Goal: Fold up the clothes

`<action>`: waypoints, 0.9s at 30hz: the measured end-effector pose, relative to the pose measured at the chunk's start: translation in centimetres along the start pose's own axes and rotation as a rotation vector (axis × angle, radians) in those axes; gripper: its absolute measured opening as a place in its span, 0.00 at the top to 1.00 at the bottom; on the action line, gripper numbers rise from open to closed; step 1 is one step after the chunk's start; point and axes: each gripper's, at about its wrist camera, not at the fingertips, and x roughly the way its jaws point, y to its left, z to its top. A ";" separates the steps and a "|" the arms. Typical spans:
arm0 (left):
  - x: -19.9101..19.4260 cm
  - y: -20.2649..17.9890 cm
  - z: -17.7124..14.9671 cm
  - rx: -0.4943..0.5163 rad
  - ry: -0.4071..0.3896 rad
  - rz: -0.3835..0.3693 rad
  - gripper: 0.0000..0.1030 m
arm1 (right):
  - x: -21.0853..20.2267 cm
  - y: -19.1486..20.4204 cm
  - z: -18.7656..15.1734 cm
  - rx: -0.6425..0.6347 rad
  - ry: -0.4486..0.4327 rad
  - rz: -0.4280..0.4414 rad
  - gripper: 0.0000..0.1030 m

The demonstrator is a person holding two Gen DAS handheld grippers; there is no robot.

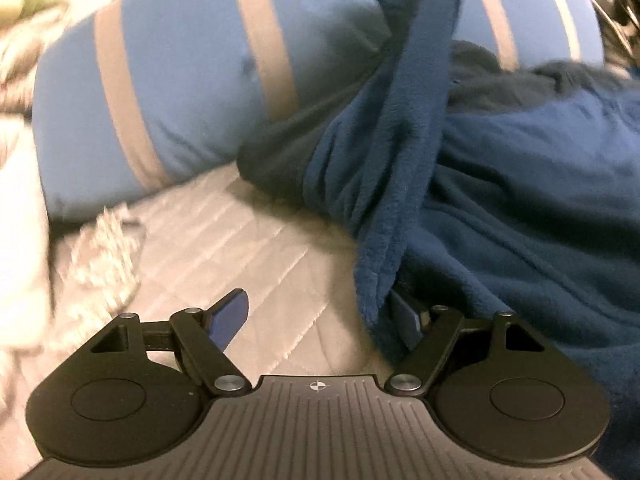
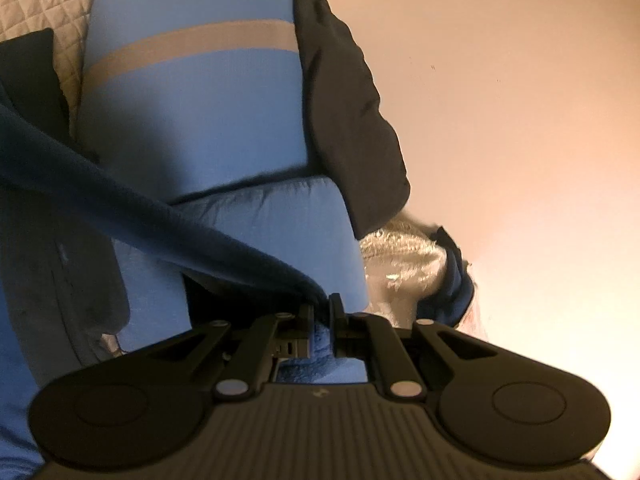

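A dark blue fleece garment [image 1: 520, 200] lies heaped on the quilted bed at the right of the left wrist view. A stretched strip of it [image 1: 404, 128] runs up to the top of the frame and hangs down over the right finger. My left gripper [image 1: 320, 316] is open, low over the quilt, with nothing between its fingers. In the right wrist view my right gripper [image 2: 320, 316] is shut on the fleece garment's edge [image 2: 168, 216], which stretches taut away to the left.
A light blue pillow with tan stripes [image 1: 180, 92] lies behind the garment and also shows in the right wrist view [image 2: 192, 100]. The grey quilted bedcover [image 1: 224, 248] is under the left gripper. A black garment [image 2: 352, 120] lies by the pillow, against a pale wall [image 2: 520, 120].
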 end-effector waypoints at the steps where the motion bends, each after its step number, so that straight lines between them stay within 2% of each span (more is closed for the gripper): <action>1: -0.1 0.0 0.4 0.018 -0.011 -0.011 0.36 | -0.1 0.0 0.0 0.004 -0.001 0.004 0.94; 3: -0.4 -0.1 1.1 0.053 -0.044 -0.042 0.38 | -0.3 0.2 0.1 -0.007 -0.010 0.002 0.94; 5: -0.4 -0.2 1.8 0.078 -0.060 -0.063 0.47 | -0.6 0.2 0.0 -0.013 -0.020 0.007 0.94; 10: 0.0 -0.8 3.2 0.121 -0.058 -0.114 0.58 | -1.1 -0.1 -0.2 -0.004 -0.036 0.018 0.94; 15: 0.3 -2.6 3.7 0.210 -0.066 -0.135 0.63 | -1.1 -0.3 -0.7 0.012 -0.036 0.033 0.94; 18: 0.9 -4.0 3.9 0.275 -0.047 -0.117 0.70 | -0.9 -0.2 -1.1 0.017 -0.034 0.040 0.94; 19: 1.1 -4.4 3.9 0.290 -0.041 -0.105 0.76 | -0.8 -0.1 -1.2 0.019 -0.032 0.043 0.94; 20: 1.2 -4.5 4.0 0.285 -0.036 -0.099 0.84 | -0.7 -0.1 -1.4 0.023 -0.031 0.045 0.94; 22: 1.1 -4.1 4.4 0.240 -0.030 -0.097 0.90 | -0.7 0.0 -1.7 0.030 -0.027 0.051 0.94; 27: 0.0 -1.6 4.5 0.085 -0.036 -0.091 0.92 | -0.4 0.8 -3.8 0.022 -0.008 0.082 0.94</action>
